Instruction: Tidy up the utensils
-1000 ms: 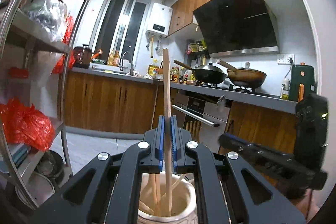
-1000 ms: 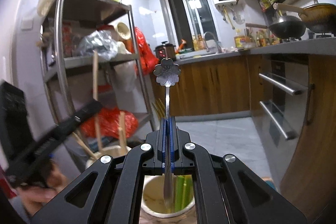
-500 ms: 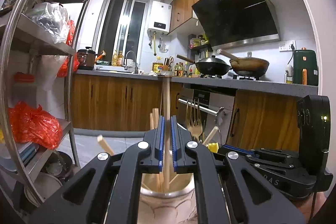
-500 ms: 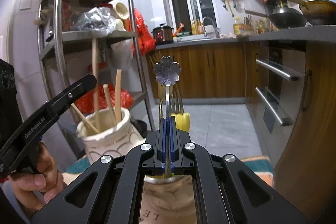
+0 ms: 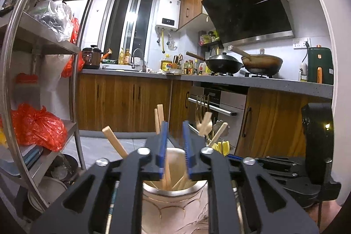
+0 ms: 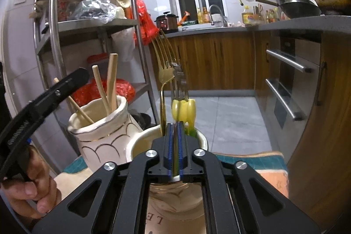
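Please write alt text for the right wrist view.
The right gripper, fingers opening around a thin metal handle, hovers over a cream jar holding a gold fork and yellow-handled utensils. Left of it, a scalloped jar holds wooden sticks.

- Left gripper (image 5: pixel 174 147): matte black angular linkage arms with cut-out windows, round silver screw heads at the joints, two blue ribbed finger pads (image 5: pixel 162 146).
- Right gripper (image 6: pixel 174 146): same black frame, silver screws, blue pads.
- Hand (image 6: pixel 33 185): bare fingers, no sleeve visible, on a black handle.
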{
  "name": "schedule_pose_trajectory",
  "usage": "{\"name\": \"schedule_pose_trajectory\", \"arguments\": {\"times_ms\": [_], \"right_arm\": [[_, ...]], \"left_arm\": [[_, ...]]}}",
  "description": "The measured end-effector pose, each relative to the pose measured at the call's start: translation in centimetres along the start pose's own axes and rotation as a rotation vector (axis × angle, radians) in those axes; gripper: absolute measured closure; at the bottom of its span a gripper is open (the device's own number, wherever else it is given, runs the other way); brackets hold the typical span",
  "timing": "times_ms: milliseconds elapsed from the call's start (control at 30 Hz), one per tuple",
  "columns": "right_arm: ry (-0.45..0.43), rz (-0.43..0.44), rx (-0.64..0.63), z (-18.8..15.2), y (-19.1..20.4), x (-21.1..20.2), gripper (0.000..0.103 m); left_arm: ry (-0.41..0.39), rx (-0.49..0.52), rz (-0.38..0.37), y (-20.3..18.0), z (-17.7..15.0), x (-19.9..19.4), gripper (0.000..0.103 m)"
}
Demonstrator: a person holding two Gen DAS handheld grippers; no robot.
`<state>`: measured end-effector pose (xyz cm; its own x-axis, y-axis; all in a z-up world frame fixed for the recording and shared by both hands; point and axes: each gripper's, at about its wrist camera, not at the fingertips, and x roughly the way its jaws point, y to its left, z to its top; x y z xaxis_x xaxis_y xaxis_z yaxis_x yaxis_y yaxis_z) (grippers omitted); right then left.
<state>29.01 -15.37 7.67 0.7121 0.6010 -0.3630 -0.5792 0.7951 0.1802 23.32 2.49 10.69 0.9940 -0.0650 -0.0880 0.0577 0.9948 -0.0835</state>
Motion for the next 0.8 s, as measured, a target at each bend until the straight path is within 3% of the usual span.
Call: {"name": "schedule_pose_trajectory", "arguments": {"times_ms": [67,233,367,467,567,800], "right_arm": [[-0.008,0.001,0.005,0.1,-0.1,-0.4,0.083],[-0.041,-0.002,0.010,0.4,0.1,-2.0,0.075],[-0.066,-0.018,0.005,0.5,0.2,-3.6,0.062],[-0.083,-0.015,-0.002,0.5,0.4,-4.8,0.051],[-0.093,-0.017,-0.007,0.3,0.7,-5.8,0.046],[-0.107,-0.013,0.039,-1.0,0.3,-8.7,0.030]], "left_arm": [[-0.006,0.006,0.004,-0.2,0.2,-0.5,0.068],[-0.015,0.002,0.021,-0.2,0.5,-2.3,0.044],[-0.004,-0.022,0.030,0.1,0.4,-3.9,0.024],[0.007,-0.033,0.027,0.2,0.1,-5.2,0.015],[0.013,-0.032,0.031,0.1,-0.1,-6.0,0.006],[0.060,-0.038,0.037,0.1,-1.4,-7.1,0.006]]}}
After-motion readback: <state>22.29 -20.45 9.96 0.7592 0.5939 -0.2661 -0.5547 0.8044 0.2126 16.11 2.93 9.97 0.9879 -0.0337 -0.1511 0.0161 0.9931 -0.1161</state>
